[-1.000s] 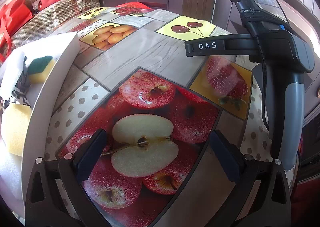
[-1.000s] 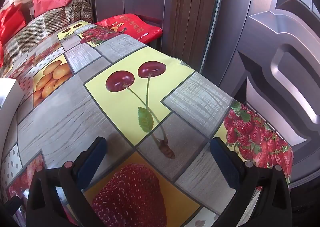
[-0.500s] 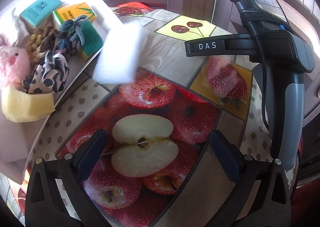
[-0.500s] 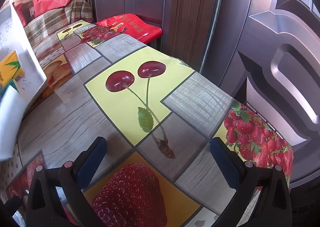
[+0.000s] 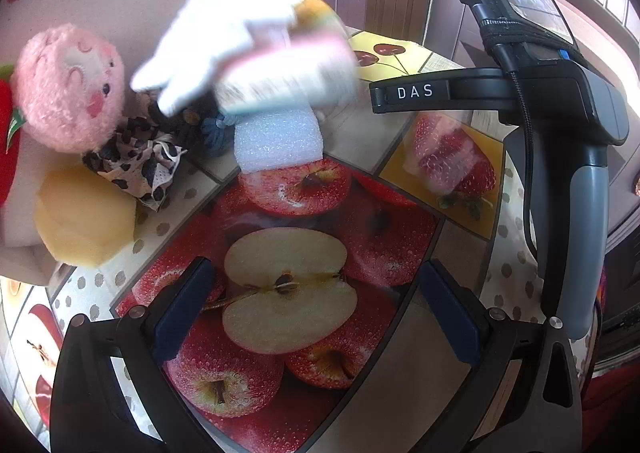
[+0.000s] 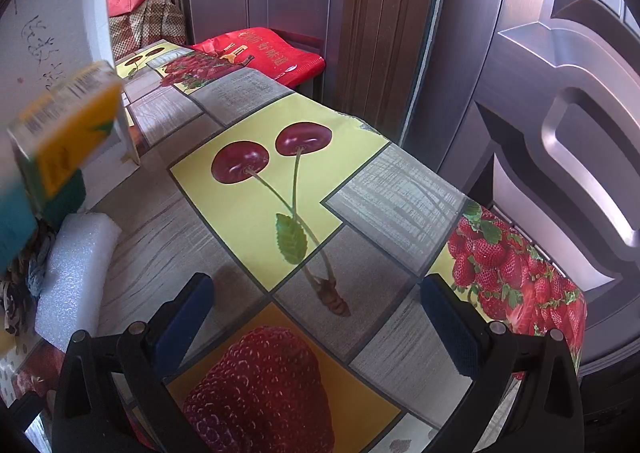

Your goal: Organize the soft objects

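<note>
Plush (image 5: 70, 87), sponge (image 5: 86, 215), foam (image 5: 278, 141) and packets, boxed a second ago, now spill onto the tablecloth (image 5: 400, 353); both grippers (image 5: 314, 309) (image 6: 316, 327) gape empty, sorting unstarted.

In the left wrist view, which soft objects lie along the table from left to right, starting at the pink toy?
Pink plush toy → leopard-print cloth → white foam block.
</note>
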Demonstrator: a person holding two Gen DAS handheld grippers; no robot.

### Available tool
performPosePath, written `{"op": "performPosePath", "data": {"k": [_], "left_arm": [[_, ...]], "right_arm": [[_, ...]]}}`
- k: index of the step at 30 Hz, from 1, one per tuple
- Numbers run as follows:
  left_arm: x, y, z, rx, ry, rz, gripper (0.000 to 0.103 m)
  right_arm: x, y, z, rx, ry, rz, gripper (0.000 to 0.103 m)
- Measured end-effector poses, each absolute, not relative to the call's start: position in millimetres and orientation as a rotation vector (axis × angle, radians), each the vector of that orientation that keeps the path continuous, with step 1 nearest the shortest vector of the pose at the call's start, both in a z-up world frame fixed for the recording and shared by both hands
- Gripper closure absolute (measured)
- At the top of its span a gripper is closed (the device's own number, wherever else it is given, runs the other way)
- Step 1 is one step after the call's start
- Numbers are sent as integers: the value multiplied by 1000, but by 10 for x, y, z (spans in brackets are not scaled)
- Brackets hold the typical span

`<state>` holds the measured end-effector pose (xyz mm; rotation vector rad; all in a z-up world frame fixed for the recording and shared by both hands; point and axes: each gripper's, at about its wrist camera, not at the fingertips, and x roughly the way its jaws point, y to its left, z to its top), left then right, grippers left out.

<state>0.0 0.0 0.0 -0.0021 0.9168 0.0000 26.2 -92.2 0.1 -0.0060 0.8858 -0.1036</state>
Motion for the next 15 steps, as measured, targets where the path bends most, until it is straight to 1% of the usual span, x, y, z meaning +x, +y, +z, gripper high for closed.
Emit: {"op": "performPosePath", "data": {"k": [15], "left_arm": [[26, -35, 8, -1, 918, 0, 1]], "right_arm": [[263, -924, -5, -10, 888, -106, 0]]}}
